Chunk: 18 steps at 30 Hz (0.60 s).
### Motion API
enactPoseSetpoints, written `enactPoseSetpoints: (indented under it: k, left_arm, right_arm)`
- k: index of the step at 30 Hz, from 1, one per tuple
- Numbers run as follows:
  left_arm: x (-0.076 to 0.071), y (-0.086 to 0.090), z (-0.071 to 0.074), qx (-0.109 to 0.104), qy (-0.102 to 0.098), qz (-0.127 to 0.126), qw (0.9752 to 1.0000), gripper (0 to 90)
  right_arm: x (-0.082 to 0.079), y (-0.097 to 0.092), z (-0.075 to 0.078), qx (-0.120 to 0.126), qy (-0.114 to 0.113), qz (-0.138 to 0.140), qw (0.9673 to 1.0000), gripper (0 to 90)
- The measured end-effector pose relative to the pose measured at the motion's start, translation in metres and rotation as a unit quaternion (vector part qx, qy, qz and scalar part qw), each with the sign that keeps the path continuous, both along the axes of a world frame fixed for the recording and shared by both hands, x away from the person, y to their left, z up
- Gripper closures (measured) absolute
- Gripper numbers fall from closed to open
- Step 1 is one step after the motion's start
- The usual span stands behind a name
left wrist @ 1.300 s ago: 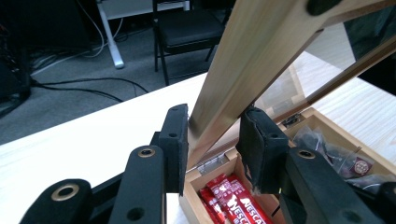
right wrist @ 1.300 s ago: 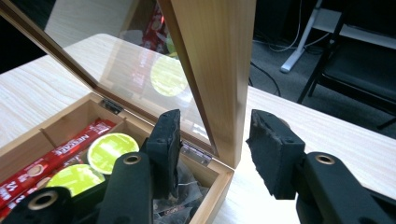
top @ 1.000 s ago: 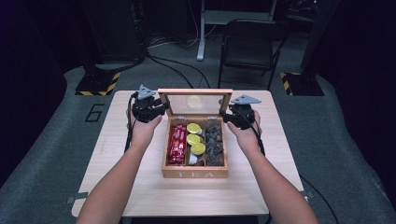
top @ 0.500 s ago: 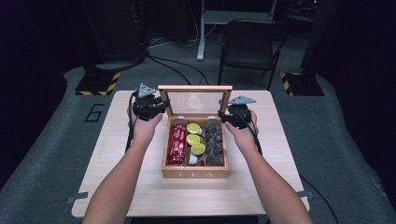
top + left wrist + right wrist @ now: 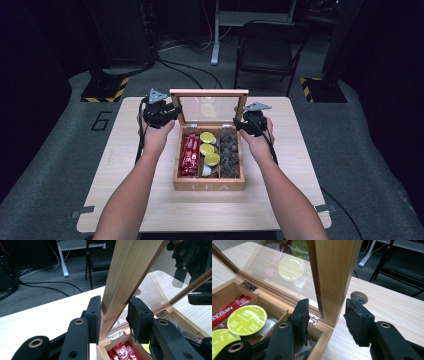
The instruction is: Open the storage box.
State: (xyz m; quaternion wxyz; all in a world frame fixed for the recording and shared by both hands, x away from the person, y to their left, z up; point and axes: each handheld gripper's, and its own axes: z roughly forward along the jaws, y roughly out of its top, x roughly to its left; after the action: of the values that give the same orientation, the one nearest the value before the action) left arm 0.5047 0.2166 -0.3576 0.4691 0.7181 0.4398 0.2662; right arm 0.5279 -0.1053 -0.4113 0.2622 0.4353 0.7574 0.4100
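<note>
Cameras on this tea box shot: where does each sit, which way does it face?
High view: above the person's side, facing forward and down at the light wooden table; both forearms, left gripper, right gripper.
Left gripper view: on that gripper, looking along its black jaws, which straddle the glass-paned wooden lid.
Right gripper view: on that gripper, jaws open around the lid's other side post.
Shared: the lid, and the red sachets in the wooden tea box.

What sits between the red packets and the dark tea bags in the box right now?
In the high view, the middle compartment lies between the red packets and the dark tea bags; it holds yellow-green capsules and a white one, fenced by two wooden dividers.
</note>
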Motion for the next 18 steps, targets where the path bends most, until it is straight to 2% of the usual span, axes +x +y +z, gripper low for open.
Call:
enactPoseSetpoints:
  k: [4,10,18]
  left_arm:
    - [0.0007,0.0002,-0.0002,-0.001,0.000,0.001,1.0000,63.8]
    - [0.0010,0.0003,-0.0003,-0.001,0.000,0.000,1.0000,63.8]
    - [0.0015,0.0005,0.0001,0.000,0.002,-0.001,1.0000,63.8]
  right_arm:
    - [0.0025,-0.0006,-0.0011,-0.004,0.002,0.001,1.0000,60.2]
    - [0.0045,-0.0017,-0.0008,0.010,0.003,-0.011,0.9999,58.6]
    - [0.0053,0.0007,0.0005,0.002,0.001,-0.008,1.0000,63.5]
